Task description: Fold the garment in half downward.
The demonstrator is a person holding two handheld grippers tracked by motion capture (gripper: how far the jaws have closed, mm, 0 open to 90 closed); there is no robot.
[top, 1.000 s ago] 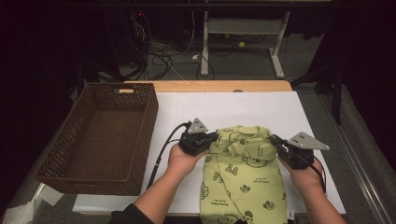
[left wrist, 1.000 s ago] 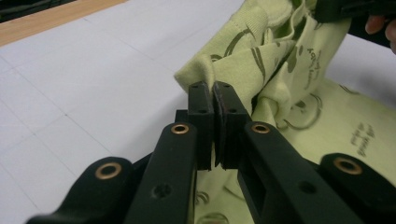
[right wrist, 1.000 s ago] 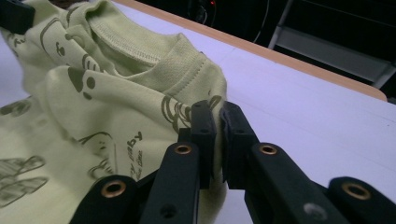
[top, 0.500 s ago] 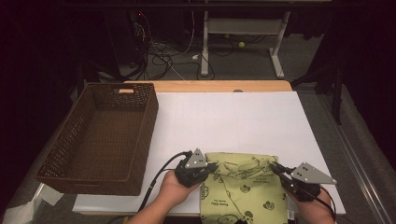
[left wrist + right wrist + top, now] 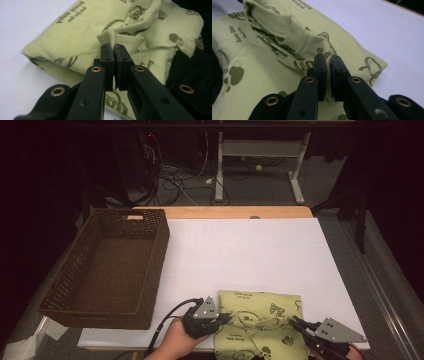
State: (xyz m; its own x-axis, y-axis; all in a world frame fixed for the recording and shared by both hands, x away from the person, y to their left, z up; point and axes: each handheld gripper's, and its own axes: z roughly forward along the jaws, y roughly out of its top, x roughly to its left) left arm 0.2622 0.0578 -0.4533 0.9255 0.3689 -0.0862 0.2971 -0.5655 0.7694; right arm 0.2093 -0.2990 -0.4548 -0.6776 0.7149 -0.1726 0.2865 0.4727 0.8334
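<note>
Both tongs, left [image 5: 223, 318] and right [image 5: 299, 324], are clamped tight on the pale green printed baby garment [image 5: 260, 327]; I'd lower both corners evenly so the fold lands flat.

A dark wicker basket [image 5: 107, 265] sat at the left of the white table cover [image 5: 250, 255], crumpled paper [image 5: 25, 345] lay below it, and cables [image 5: 170, 180], a metal stand [image 5: 260, 155] and a small ball [image 5: 258, 168] occupied the floor beyond.

The high view looked forward and down; both gripper views sat close (sharing the green garment [image 5: 260, 325]).
</note>
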